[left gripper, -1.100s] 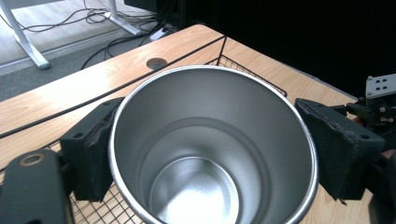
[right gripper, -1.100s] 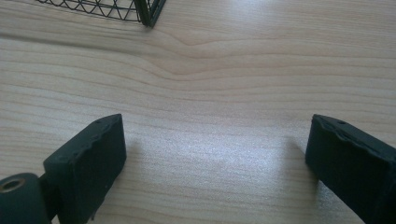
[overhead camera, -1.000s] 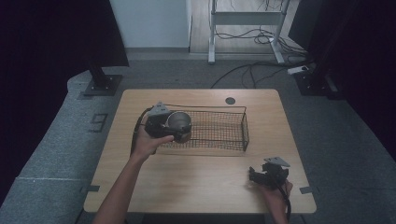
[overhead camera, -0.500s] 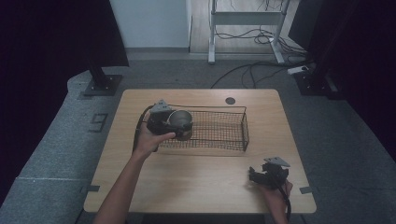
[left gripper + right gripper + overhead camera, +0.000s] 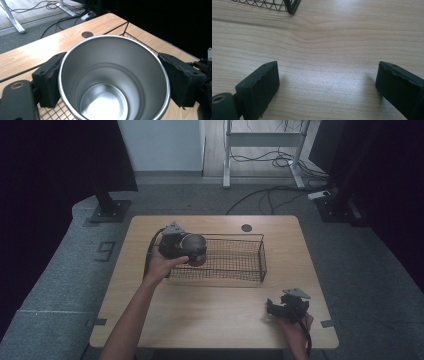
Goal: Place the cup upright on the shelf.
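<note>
Wooden table (image 5: 215, 320), grey carpet floor (image 5: 60, 285), dark curtains (image 5: 55, 160), white desk frame (image 5: 262, 140), floor cables (image 5: 265, 197)

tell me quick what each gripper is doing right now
Left gripper: closed on the steel cup, over the left end of the wire basket.
Right gripper: open, holding nothing, low over the table.

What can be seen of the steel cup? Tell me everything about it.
The steel cup is a round, open-topped vessel of brushed, silvery metal with a thin rolled rim and a plain, empty inside that steps in toward a flat bottom. No handle or lid is visible. The left tongs clamp it by its sides, a black pad pressed on either wall. It sits at the left end of the black wire basket, on the wooden table.
</note>
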Action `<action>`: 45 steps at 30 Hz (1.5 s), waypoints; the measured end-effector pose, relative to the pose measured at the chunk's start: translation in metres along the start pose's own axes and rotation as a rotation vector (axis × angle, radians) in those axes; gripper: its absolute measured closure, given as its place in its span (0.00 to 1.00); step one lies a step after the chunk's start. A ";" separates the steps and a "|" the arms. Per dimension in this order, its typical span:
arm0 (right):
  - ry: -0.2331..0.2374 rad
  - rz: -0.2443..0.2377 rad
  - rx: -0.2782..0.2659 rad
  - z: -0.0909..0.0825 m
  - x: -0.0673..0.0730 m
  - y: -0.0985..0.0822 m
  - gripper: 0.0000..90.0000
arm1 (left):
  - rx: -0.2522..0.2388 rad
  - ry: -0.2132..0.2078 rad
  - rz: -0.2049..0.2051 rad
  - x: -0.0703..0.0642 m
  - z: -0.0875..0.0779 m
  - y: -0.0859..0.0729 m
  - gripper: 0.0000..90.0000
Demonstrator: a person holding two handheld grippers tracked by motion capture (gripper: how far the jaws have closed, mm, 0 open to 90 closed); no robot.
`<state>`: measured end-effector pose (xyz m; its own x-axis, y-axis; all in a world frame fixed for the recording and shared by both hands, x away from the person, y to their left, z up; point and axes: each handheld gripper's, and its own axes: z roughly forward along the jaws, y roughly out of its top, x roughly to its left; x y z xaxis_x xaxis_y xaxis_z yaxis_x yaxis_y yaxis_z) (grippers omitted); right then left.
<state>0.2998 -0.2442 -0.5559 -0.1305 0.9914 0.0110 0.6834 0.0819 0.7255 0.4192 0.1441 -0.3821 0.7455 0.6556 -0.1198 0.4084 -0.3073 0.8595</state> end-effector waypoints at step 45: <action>0.000 0.000 0.001 0.000 0.000 0.000 0.06 | 0.069 0.020 -0.058 0.032 0.050 -0.007 0.16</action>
<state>0.2997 -0.2442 -0.5559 -0.1306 0.9914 0.0114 0.6843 0.0818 0.7246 0.4660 0.1328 -0.4163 0.7089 0.6873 -0.1580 0.4865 -0.3144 0.8151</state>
